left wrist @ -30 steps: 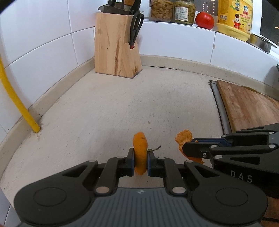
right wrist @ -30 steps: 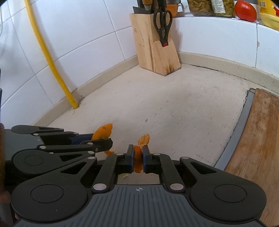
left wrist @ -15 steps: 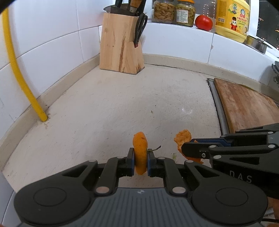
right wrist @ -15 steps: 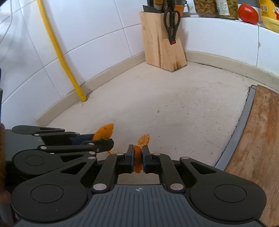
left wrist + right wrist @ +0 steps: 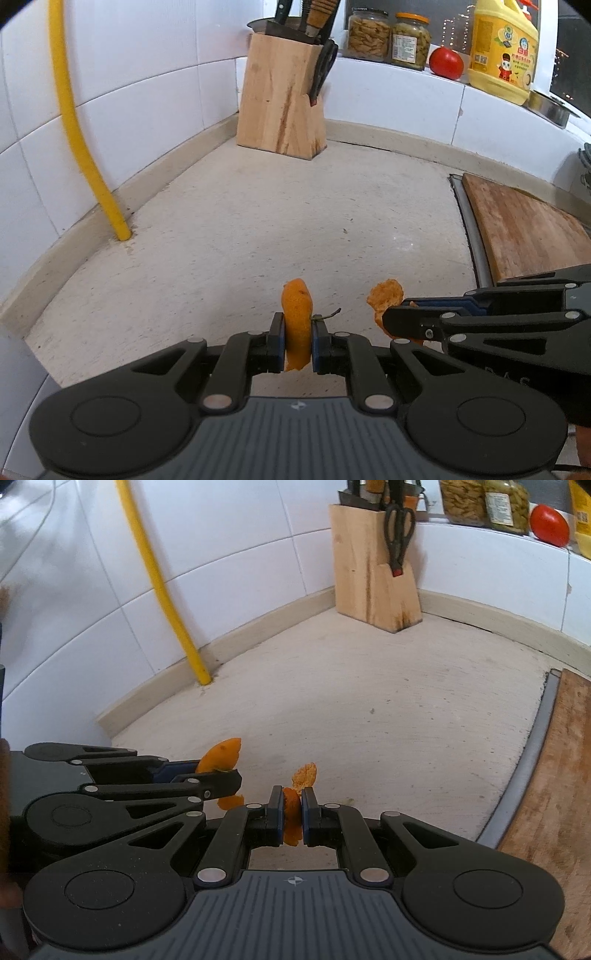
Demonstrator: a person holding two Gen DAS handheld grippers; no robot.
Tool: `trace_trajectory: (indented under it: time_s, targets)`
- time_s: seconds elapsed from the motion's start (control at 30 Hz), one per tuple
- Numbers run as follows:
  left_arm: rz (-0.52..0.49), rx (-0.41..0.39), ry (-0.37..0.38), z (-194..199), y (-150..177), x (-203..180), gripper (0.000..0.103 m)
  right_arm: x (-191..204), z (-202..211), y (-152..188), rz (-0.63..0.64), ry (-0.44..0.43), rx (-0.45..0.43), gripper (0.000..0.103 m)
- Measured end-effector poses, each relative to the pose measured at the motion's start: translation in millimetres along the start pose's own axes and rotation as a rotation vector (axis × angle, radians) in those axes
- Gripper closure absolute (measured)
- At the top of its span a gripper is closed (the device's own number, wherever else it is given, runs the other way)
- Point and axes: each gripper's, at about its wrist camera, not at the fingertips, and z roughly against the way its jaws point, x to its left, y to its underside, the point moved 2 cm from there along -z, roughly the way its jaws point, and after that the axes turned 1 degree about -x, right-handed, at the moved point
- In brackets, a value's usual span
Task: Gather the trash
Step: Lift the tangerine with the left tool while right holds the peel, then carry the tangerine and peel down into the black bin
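Observation:
My left gripper (image 5: 298,338) is shut on a strip of orange peel (image 5: 295,314) that stands upright between its pads, above the pale stone counter (image 5: 277,221). A thin green stem pokes out beside it. My right gripper (image 5: 293,814) is shut on a second, smaller piece of orange peel (image 5: 303,775). The two grippers hang side by side. In the left wrist view the right gripper (image 5: 391,319) enters from the right with its peel (image 5: 386,295). In the right wrist view the left gripper (image 5: 225,775) enters from the left with its peel (image 5: 221,757).
A wooden knife block (image 5: 282,99) with scissors stands in the far corner. A yellow pipe (image 5: 74,122) runs down the tiled left wall. A wooden cutting board (image 5: 524,229) lies to the right. Jars, a tomato (image 5: 446,63) and a yellow bottle (image 5: 504,48) sit on the back ledge.
Both grippers, each keeping its peel, have pulled back from the corner: the knife block, ledge and yellow pipe appear farther off and shifted right.

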Motion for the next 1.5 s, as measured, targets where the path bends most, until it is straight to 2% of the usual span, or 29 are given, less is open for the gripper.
trace_trajectory:
  time_s: [0.57,1.03,1.5]
  targets:
    - [0.079,-0.033,-0.042,30.9,18.4,39.2,0.093,46.7,-0.3,-1.5,0.093,-0.051,0.021,0.091]
    - [0.175,-0.059,-0.113,60.5,42.7,85.8,0.093,99.8,-8.6,-0.1,0.193,-0.129,0.050,0.091]
    - [0.291,-0.066,-0.221,95.0,80.3,137.5,0.093,160.5,-20.7,7.6,0.295,-0.237,0.086,0.091]
